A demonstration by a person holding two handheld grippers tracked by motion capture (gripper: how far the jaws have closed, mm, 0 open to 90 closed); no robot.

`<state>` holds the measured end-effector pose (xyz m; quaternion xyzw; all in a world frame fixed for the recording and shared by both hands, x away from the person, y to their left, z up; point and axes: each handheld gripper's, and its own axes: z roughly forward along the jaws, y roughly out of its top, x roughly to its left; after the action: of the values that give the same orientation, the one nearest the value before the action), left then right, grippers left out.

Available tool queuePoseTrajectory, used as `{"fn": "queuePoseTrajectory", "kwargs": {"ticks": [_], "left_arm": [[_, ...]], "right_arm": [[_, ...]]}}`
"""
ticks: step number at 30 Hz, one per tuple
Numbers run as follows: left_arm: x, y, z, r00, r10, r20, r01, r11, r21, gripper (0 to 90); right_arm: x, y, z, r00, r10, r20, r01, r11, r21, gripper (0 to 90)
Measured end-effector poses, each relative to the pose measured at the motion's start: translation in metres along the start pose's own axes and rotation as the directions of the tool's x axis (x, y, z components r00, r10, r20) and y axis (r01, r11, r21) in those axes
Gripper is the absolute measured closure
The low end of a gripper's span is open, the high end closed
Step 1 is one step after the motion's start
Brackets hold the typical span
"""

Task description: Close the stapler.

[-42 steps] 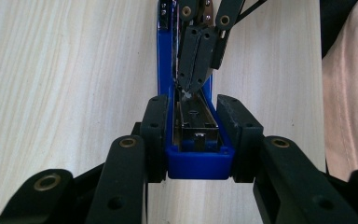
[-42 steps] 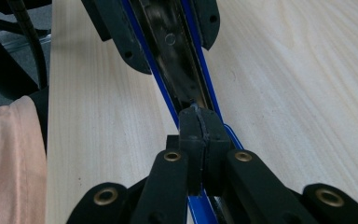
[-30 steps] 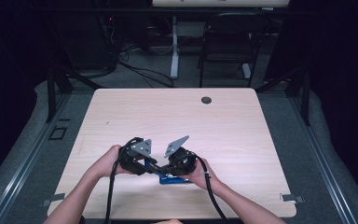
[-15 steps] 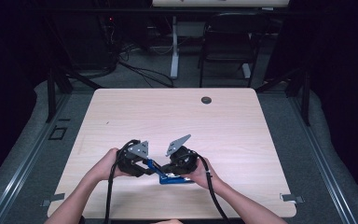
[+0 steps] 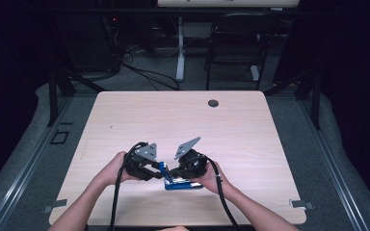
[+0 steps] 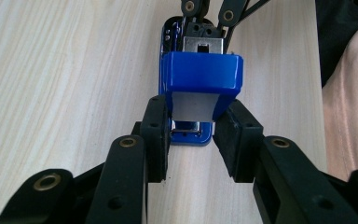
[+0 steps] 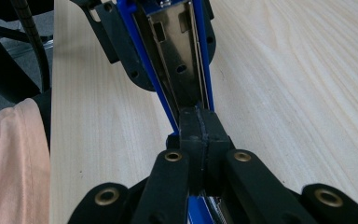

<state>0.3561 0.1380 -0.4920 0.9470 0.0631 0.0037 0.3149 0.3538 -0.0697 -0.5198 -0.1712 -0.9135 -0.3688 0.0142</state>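
The left gripper (image 6: 193,128) clamps the raised blue top arm of the stapler (image 6: 202,71) between its pads, one on each side. The right gripper (image 7: 200,128) has its jaws fully closed, pad against pad, pressed at the hinge end of the stapler (image 7: 177,51), whose metal magazine lies exposed. The stapler (image 5: 180,183) sits opened on the wooden table (image 5: 183,120), near the person's edge, between both hands.

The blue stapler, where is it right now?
In the high view the stapler lies opened near the table's front edge, between the left gripper and right gripper, its raised top clamped by the left jaws.
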Motion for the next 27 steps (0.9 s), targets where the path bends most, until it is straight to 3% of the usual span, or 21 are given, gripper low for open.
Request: {"fn": "queuePoseTrajectory", "kwargs": {"ticks": [19,26,27], "left_arm": [[0.002,0.016,0.009,0.9998,0.006,0.020,-0.007,0.9992,0.040,64.8],[0.003,0.016,0.013,0.9998,0.001,0.019,-0.001,0.9995,0.030,64.6],[0.003,0.016,0.014,0.9998,0.001,0.021,-0.001,0.9996,0.029,64.7]], "right_arm": [[-0.004,-0.004,-0.007,0.9998,0.019,-0.004,-0.019,1.000,0.010,90.0],[-0.004,-0.004,-0.010,0.9999,0.015,0.005,-0.015,1.000,0.021,89.3],[-0.003,-0.004,-0.010,0.9994,0.033,0.008,-0.033,0.999,0.010,89.3]]}}
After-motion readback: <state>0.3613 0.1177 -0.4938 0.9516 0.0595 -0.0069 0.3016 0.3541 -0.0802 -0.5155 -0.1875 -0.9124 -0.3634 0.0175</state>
